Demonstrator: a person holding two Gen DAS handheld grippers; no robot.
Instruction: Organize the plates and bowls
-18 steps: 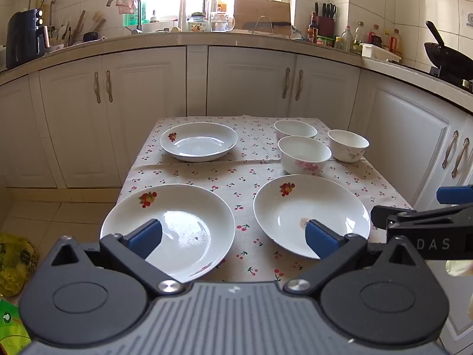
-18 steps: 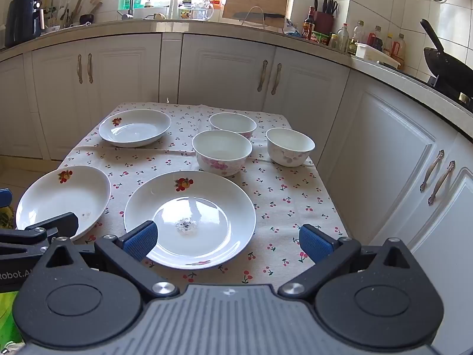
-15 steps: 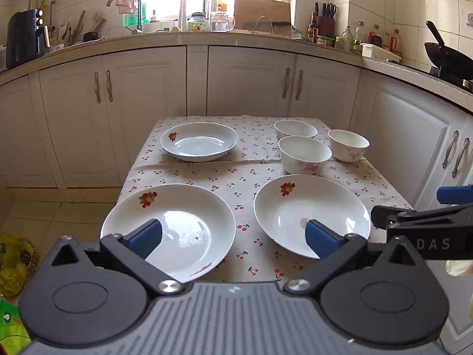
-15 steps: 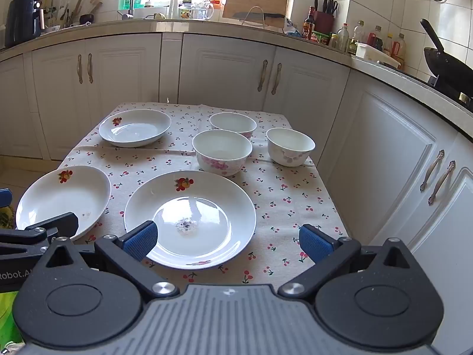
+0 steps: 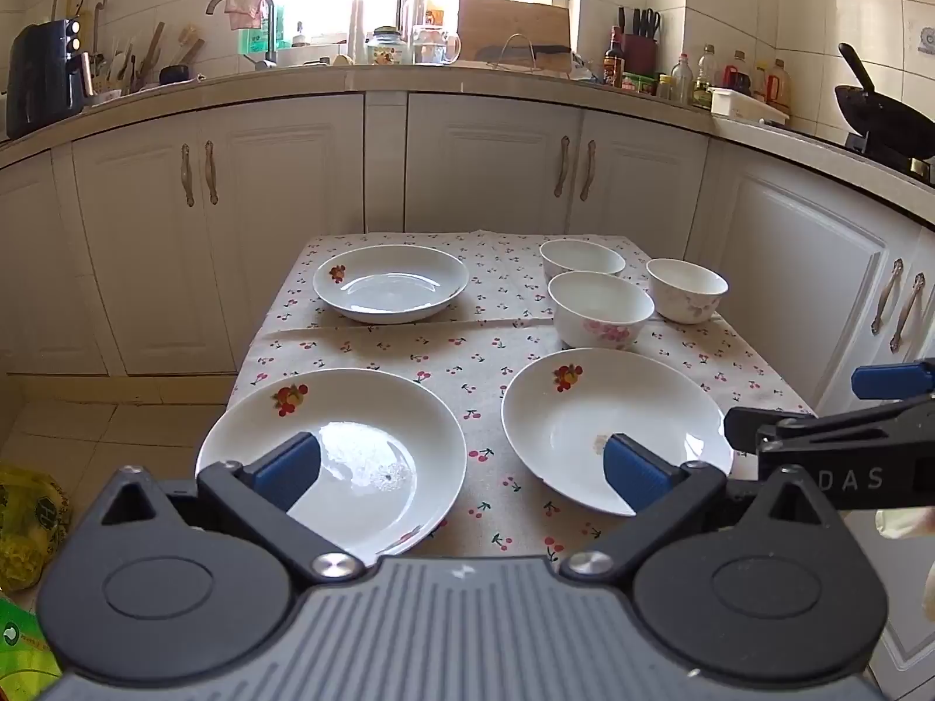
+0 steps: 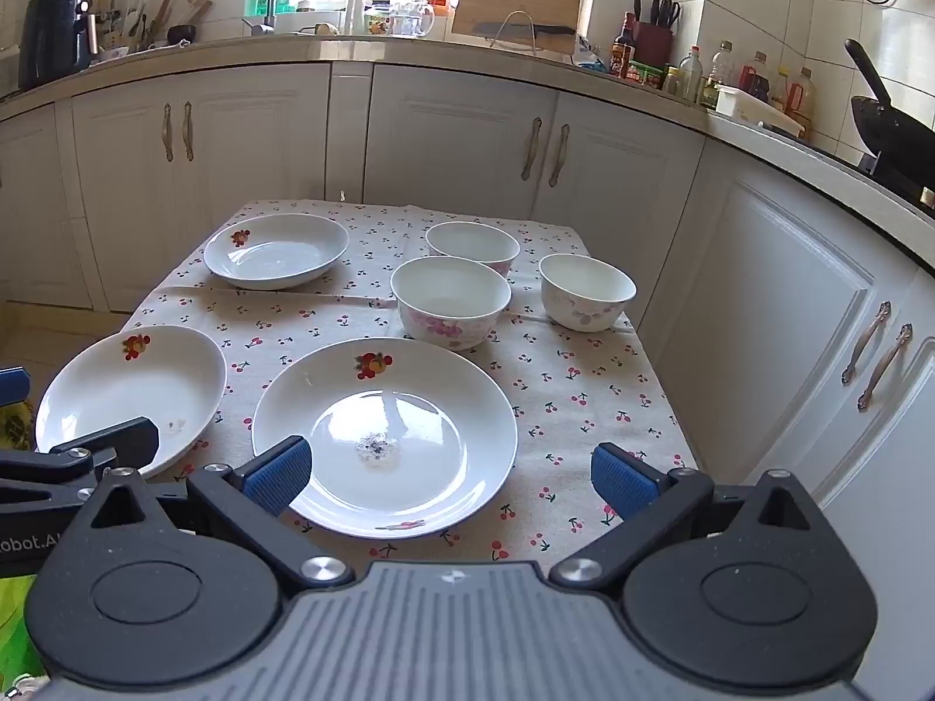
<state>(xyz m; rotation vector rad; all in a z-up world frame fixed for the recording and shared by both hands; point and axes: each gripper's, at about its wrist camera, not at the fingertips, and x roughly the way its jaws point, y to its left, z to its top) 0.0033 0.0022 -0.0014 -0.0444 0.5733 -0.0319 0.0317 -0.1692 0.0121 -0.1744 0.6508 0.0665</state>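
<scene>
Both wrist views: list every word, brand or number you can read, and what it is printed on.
"DAS", cut off: on the right gripper body, left wrist view.
"obot.A", cut off: on the left gripper body, right wrist view.
Labels on the counter bottles: too small to read.
Green bag print: unreadable.

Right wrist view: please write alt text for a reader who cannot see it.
Three white fruit-printed plates and three white floral bowls sit apart on a cherry-print tablecloth in a kitchen. The open blue-padded right gripper hovers at the nearest plate, holding nothing.
</scene>
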